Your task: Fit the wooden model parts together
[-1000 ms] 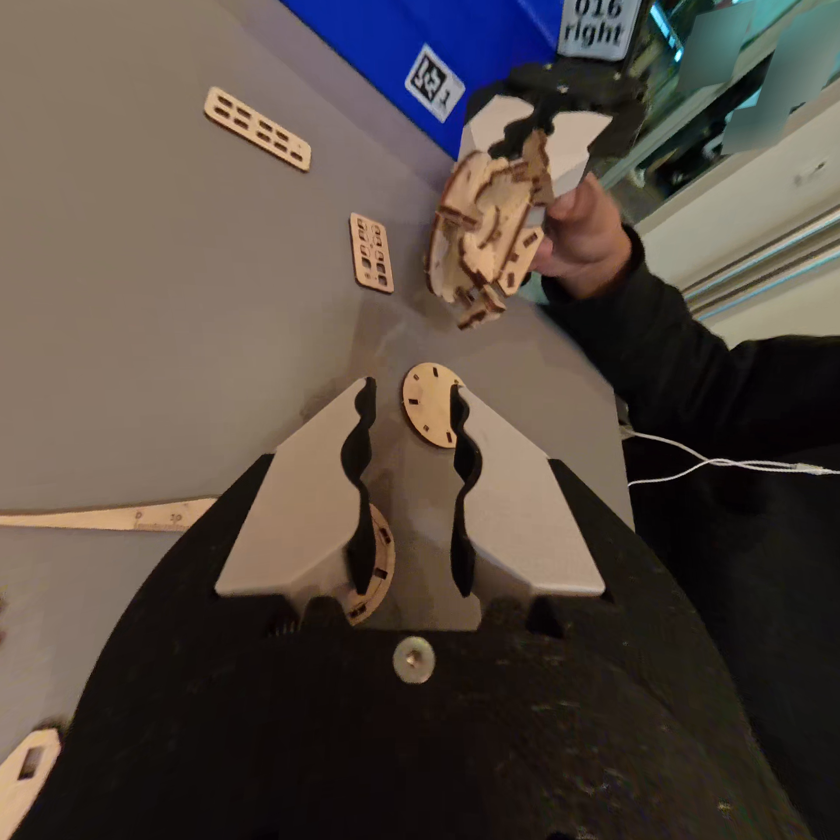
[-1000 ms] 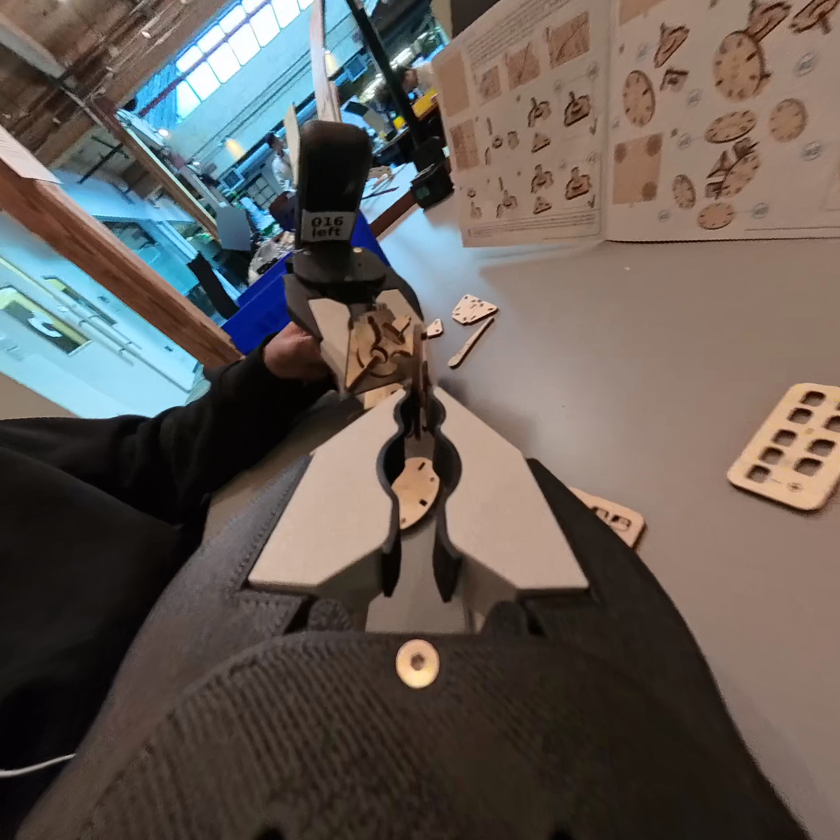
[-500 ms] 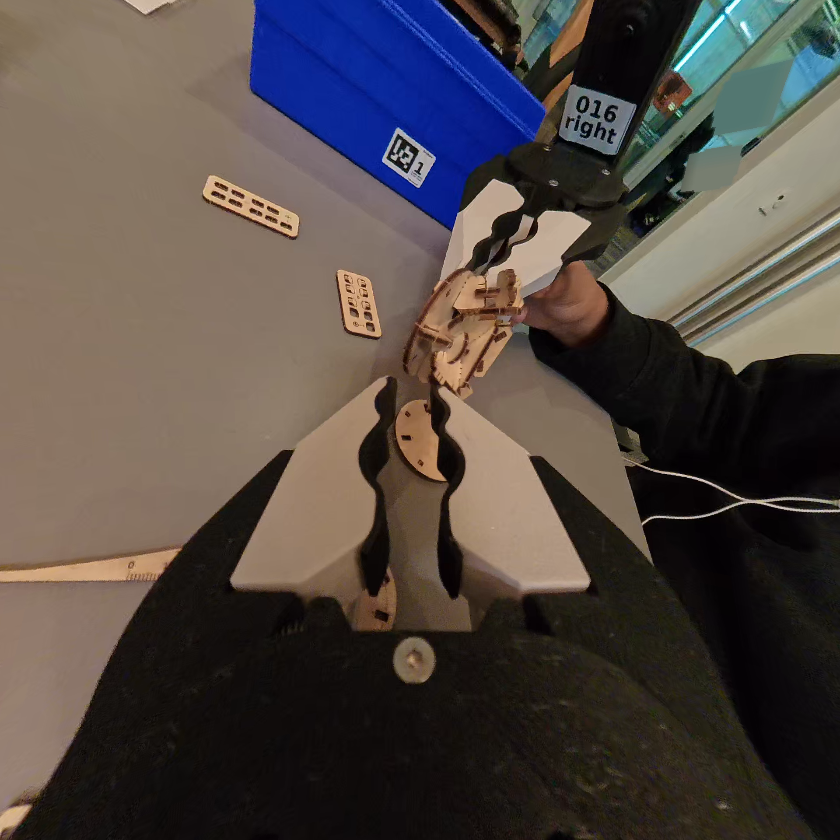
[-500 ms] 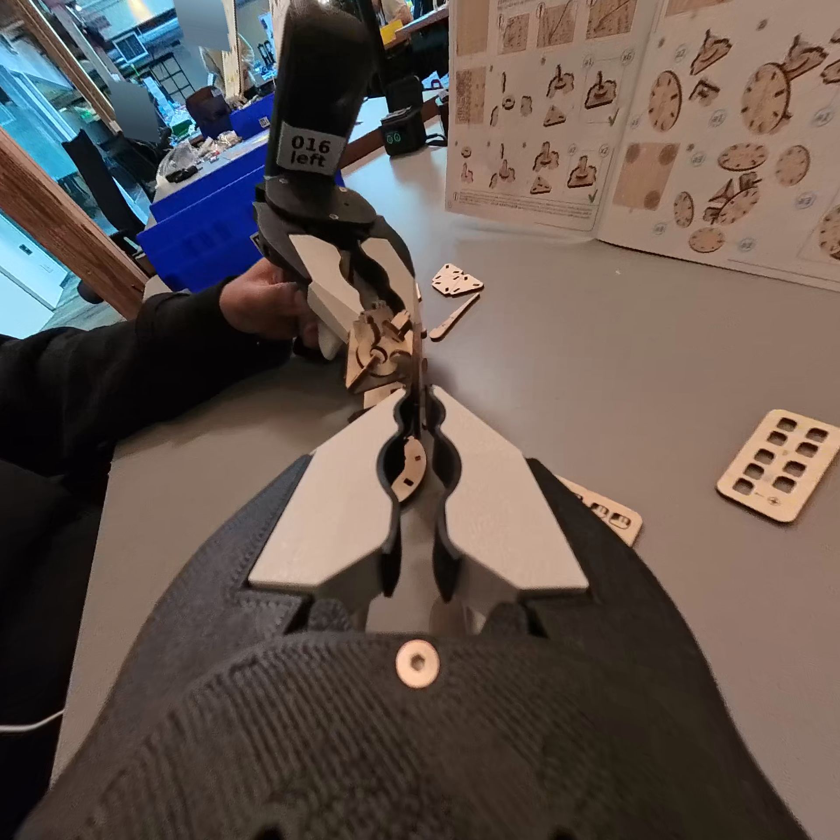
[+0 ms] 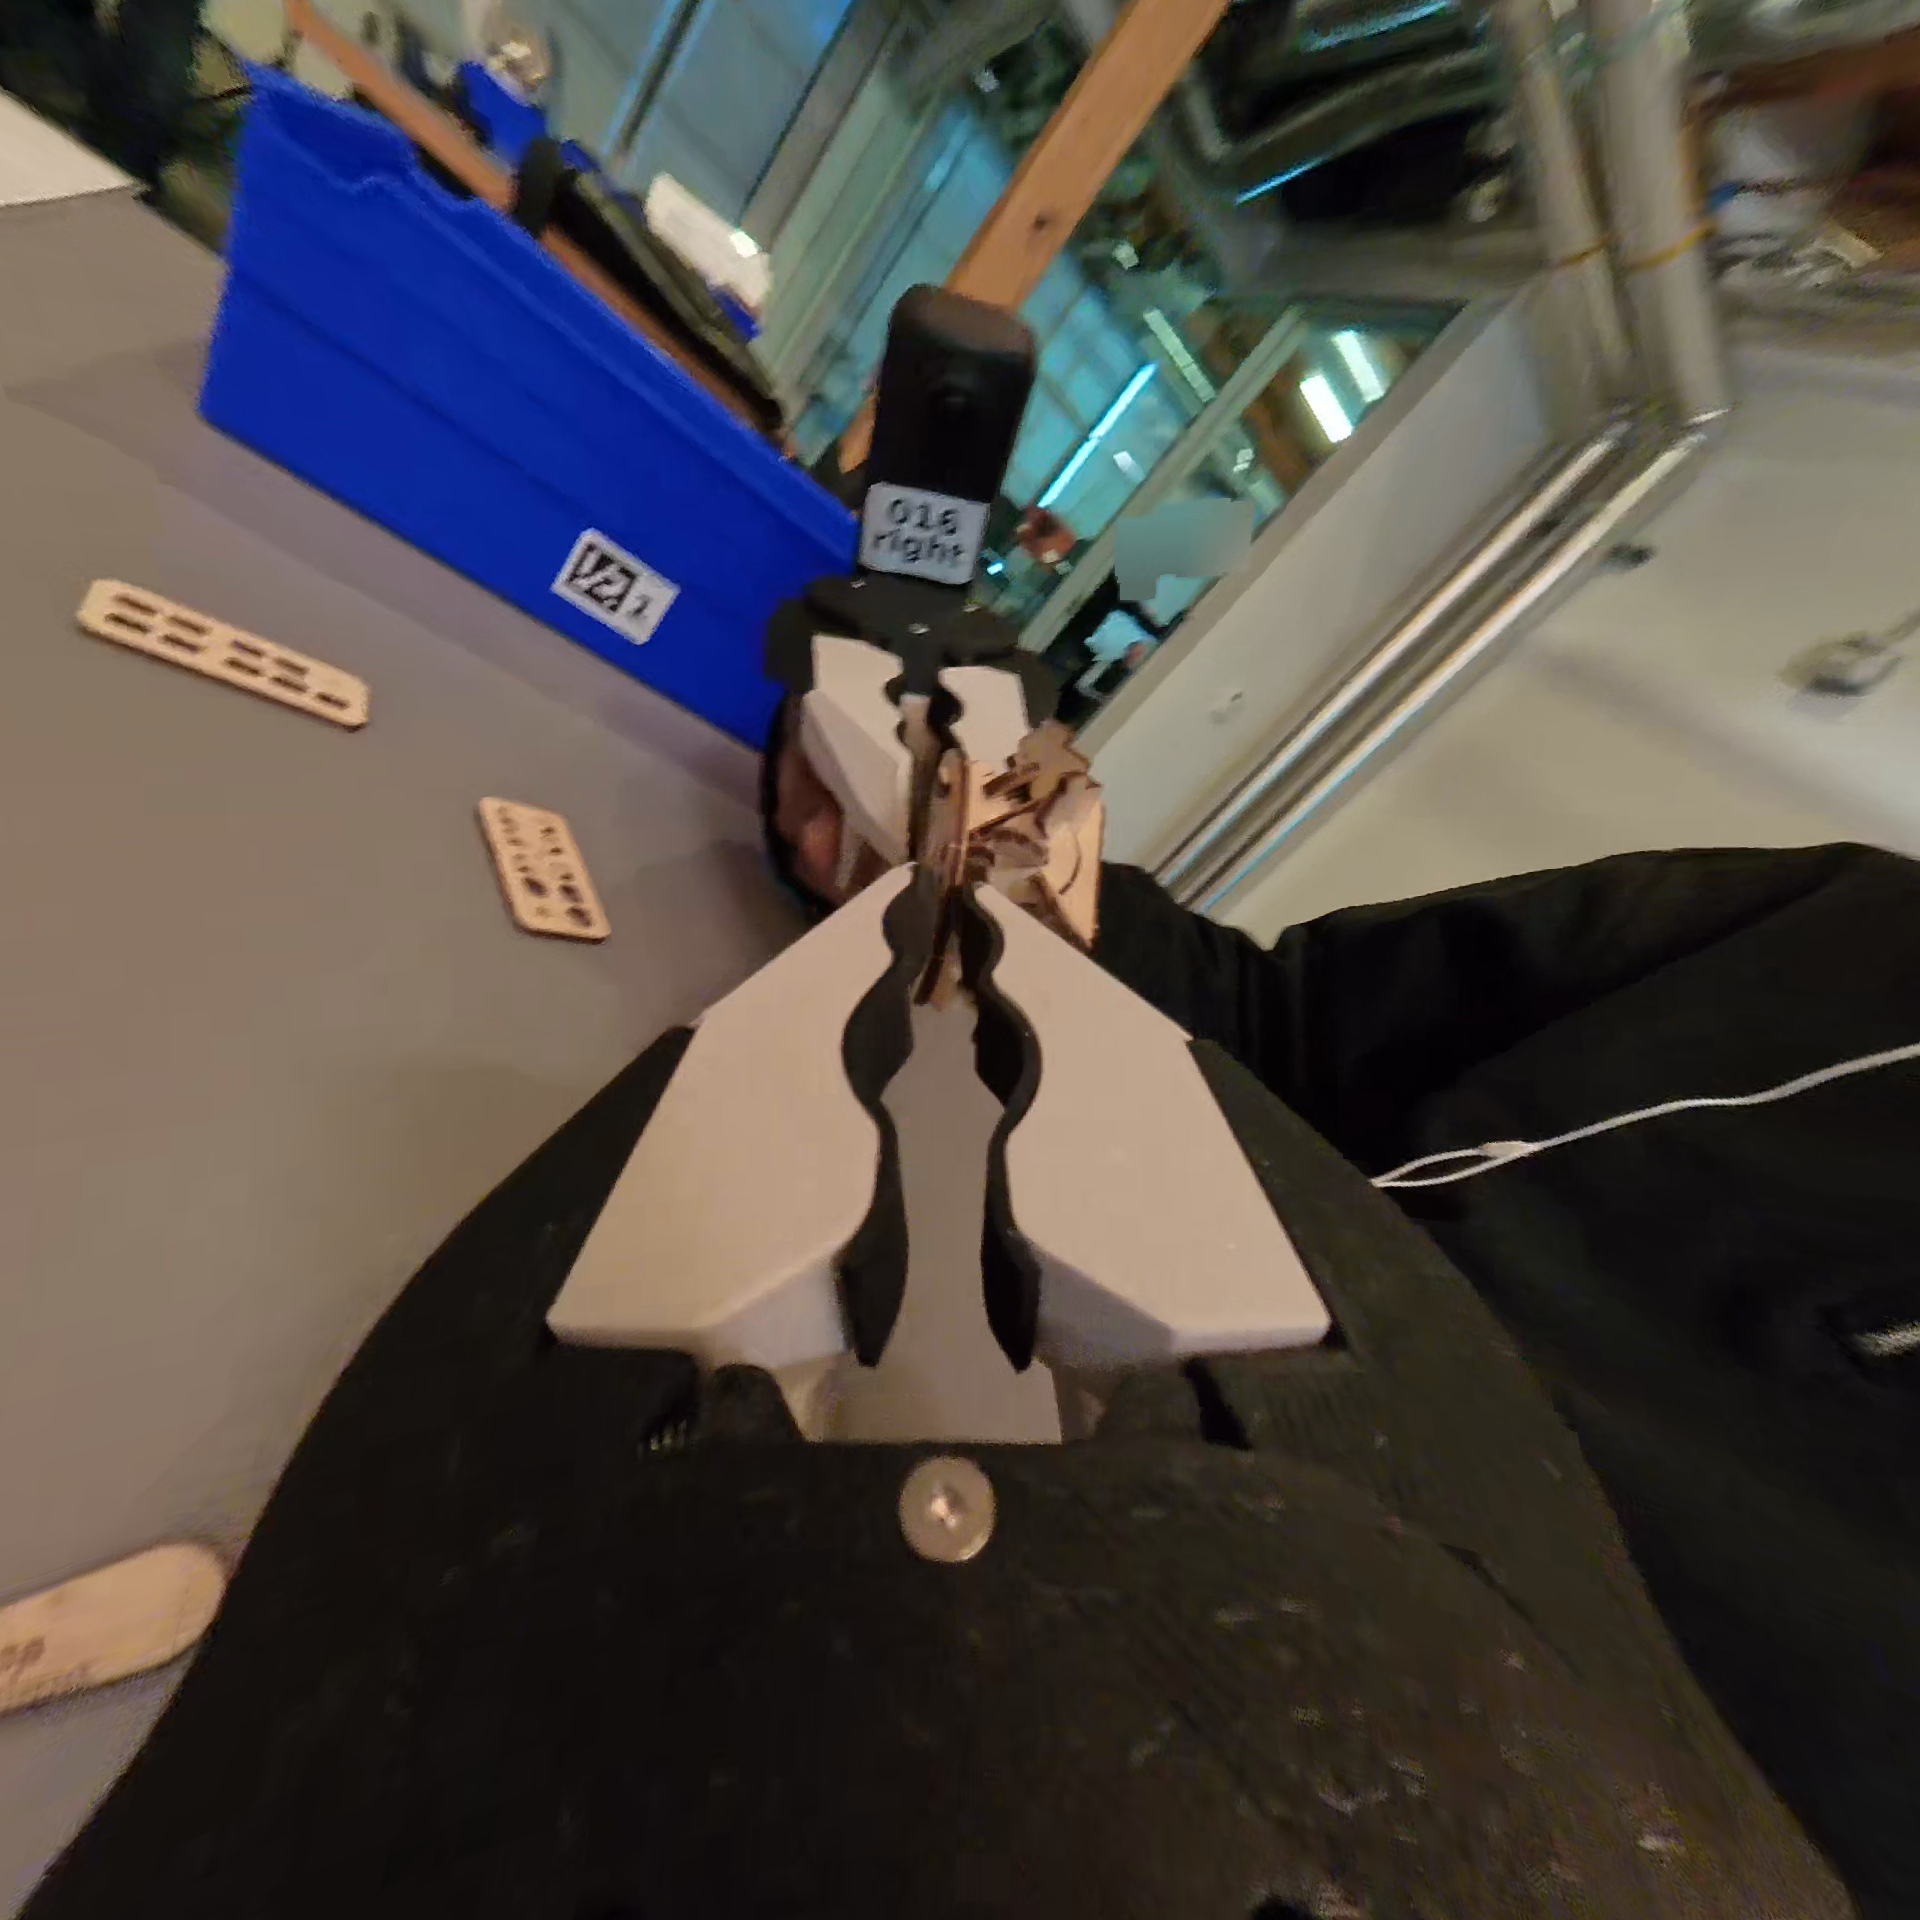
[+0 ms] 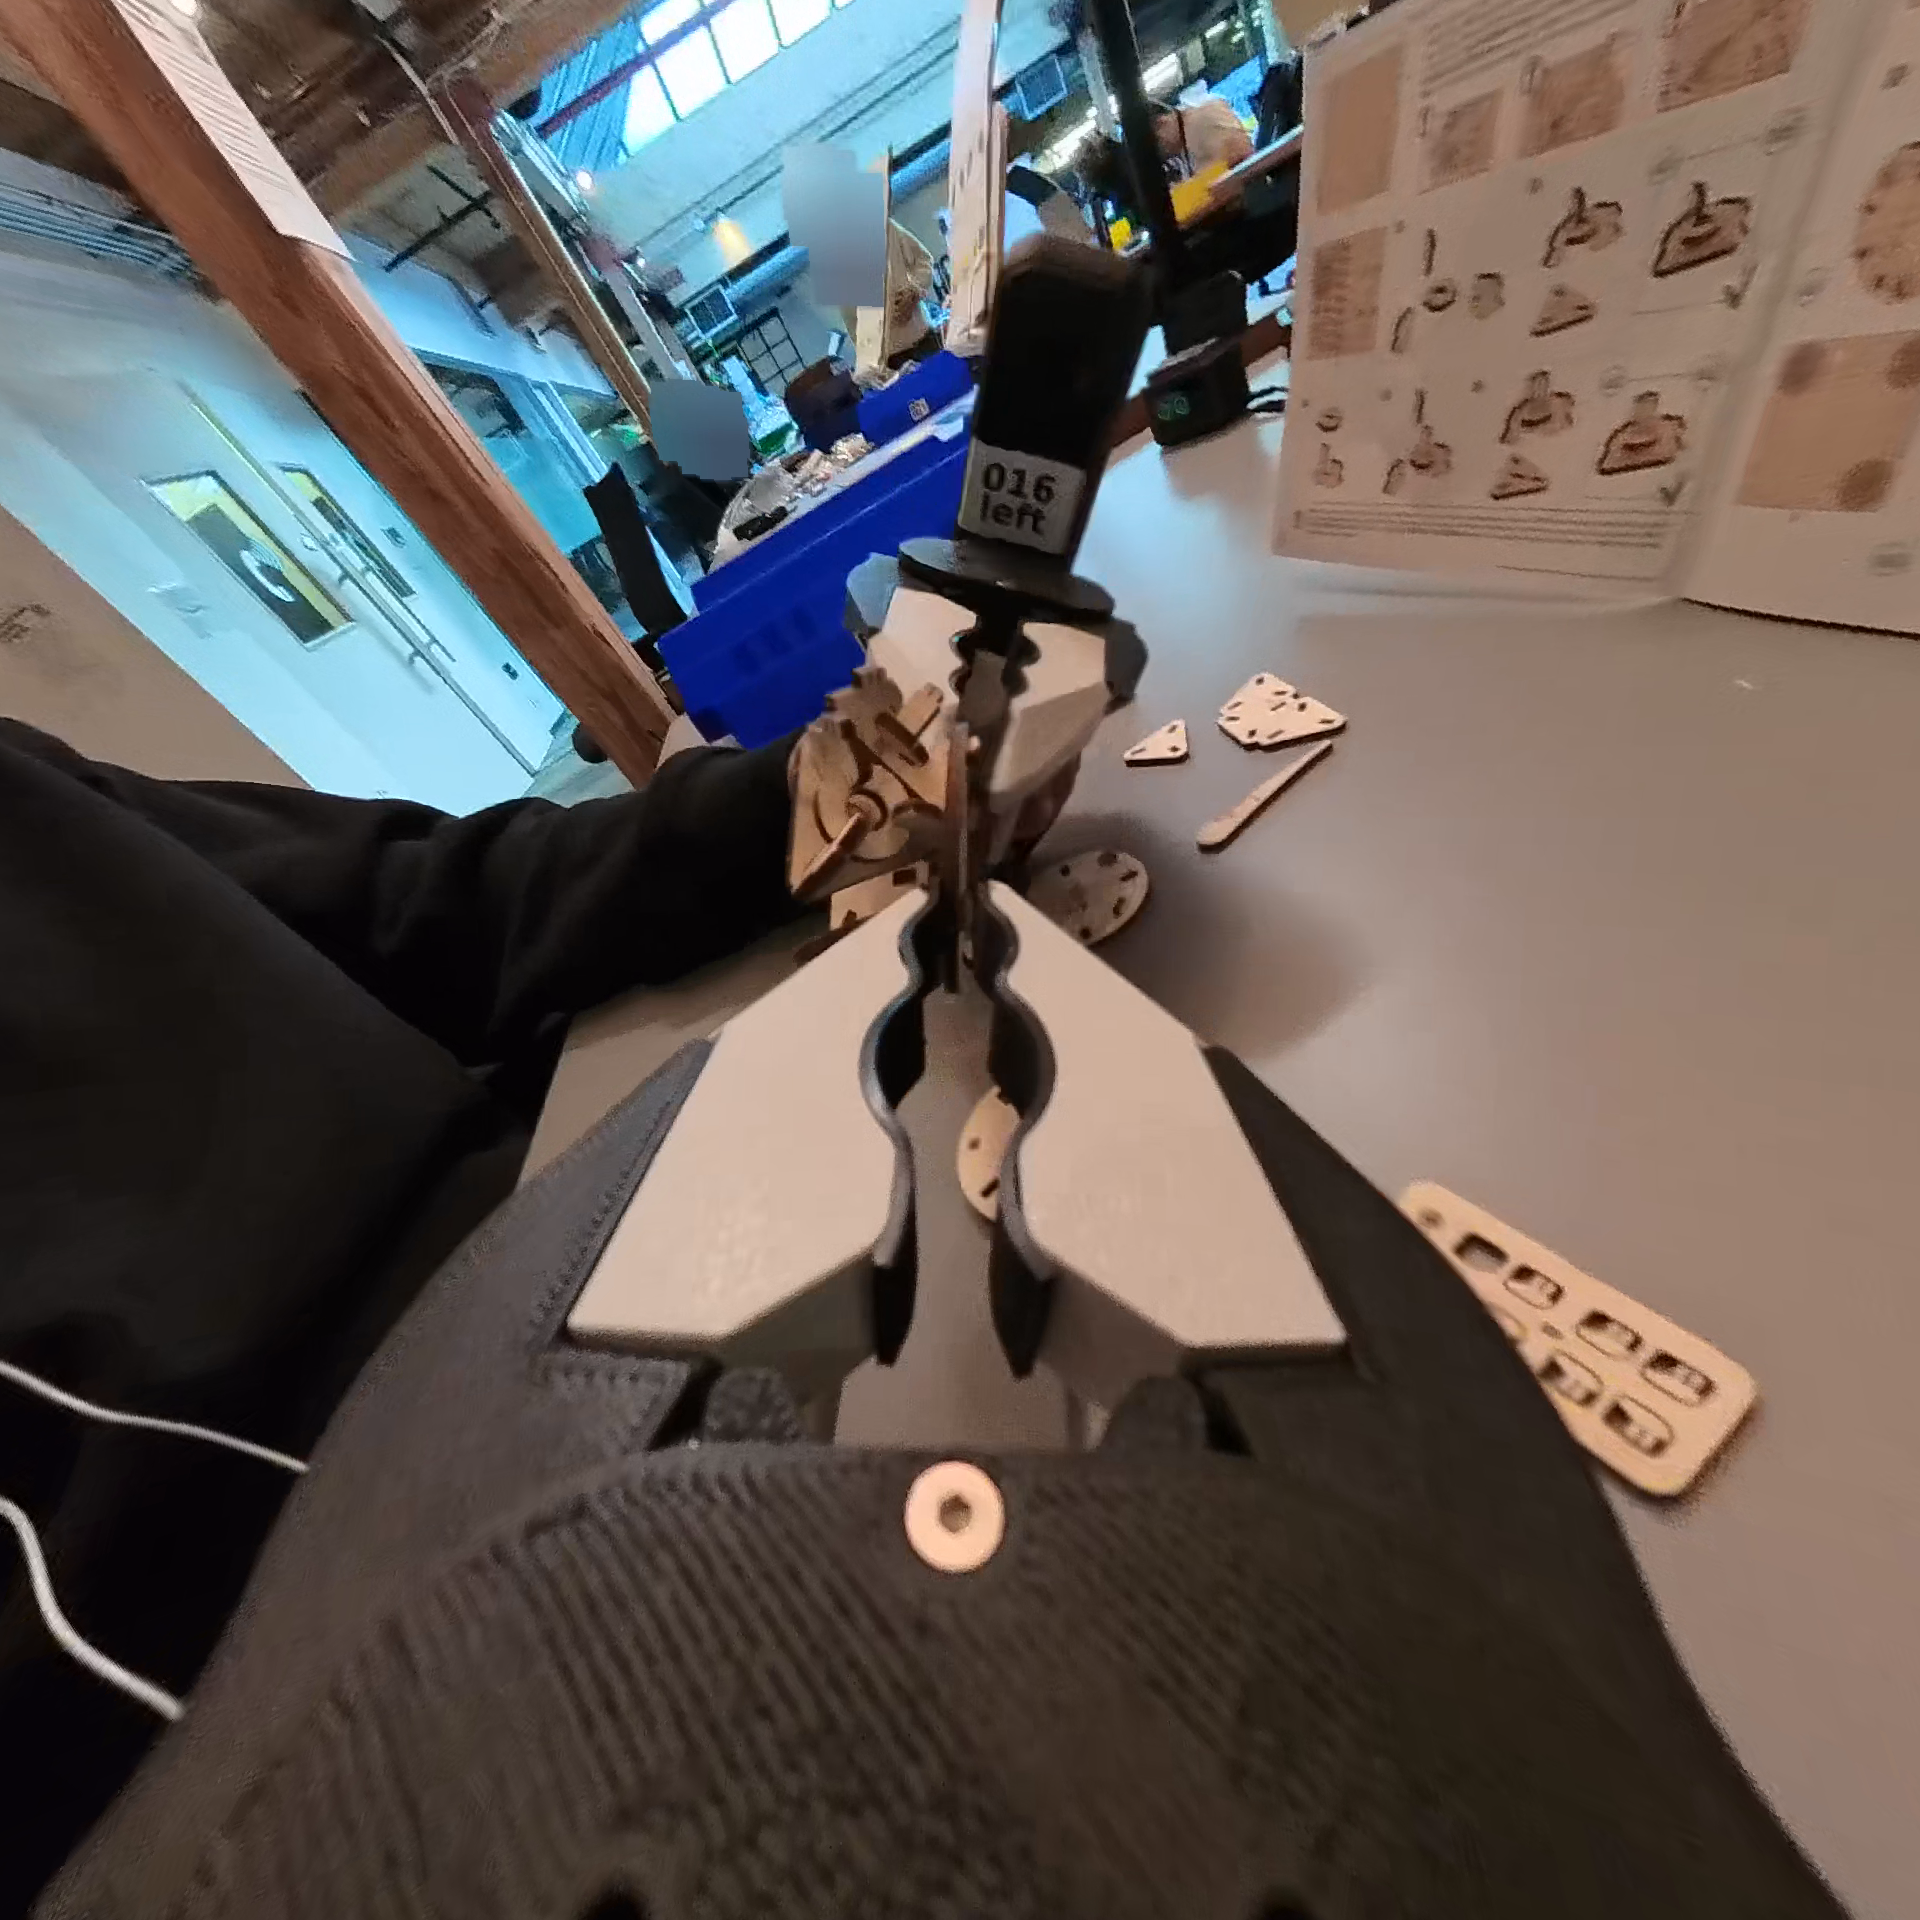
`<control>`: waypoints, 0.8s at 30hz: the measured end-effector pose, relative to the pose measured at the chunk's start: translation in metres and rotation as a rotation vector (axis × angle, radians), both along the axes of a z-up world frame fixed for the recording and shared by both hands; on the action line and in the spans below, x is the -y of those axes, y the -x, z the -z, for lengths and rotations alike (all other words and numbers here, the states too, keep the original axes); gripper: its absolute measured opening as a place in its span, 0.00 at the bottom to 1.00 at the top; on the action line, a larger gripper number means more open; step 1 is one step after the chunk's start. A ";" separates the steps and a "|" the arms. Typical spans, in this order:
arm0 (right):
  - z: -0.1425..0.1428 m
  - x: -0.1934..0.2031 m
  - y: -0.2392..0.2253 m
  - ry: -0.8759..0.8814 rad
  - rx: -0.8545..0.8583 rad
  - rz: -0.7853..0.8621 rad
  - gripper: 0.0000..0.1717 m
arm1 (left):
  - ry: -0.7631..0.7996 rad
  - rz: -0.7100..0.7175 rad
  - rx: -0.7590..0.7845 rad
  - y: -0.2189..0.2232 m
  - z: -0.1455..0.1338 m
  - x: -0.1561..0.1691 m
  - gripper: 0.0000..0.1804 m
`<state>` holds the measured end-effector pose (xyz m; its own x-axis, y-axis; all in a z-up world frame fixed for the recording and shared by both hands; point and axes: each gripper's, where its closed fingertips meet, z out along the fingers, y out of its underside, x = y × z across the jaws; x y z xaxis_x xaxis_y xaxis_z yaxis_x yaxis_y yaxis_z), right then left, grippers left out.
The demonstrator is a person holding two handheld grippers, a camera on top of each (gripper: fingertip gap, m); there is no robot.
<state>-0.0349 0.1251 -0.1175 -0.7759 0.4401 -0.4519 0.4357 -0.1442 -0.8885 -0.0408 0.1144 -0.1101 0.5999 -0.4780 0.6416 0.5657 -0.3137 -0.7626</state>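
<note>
Wooden assembly (image 5: 1023, 831), blurred between tongs (image 5: 940, 914)

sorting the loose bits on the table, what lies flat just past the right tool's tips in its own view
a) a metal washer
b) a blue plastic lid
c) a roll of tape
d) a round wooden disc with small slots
d: in the right wrist view a round wooden disc with small slots lies flat on the grey table, just beyond the right tool.

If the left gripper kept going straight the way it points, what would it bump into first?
Probably the right gripper, facing it just ahead. The left gripper already has its fingers shut on the wooden model between them.
</note>
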 end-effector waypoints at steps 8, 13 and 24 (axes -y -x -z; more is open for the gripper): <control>0.004 -0.005 0.008 -0.078 -0.012 0.091 0.04 | -0.007 -0.083 -0.200 0.006 0.004 0.000 0.00; 0.018 -0.015 0.004 -0.222 0.008 0.151 0.06 | 0.060 -0.066 -0.306 0.002 0.016 -0.005 0.00; 0.057 -0.025 0.015 -0.457 0.081 0.167 0.01 | 0.262 -0.118 -0.601 0.013 0.050 -0.010 0.00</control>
<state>-0.0497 0.1504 -0.1741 -0.6481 0.7229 -0.2396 0.5099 0.1782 -0.8415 -0.0537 0.1243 -0.1598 0.9281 -0.2609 0.2656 0.1082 -0.4936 -0.8629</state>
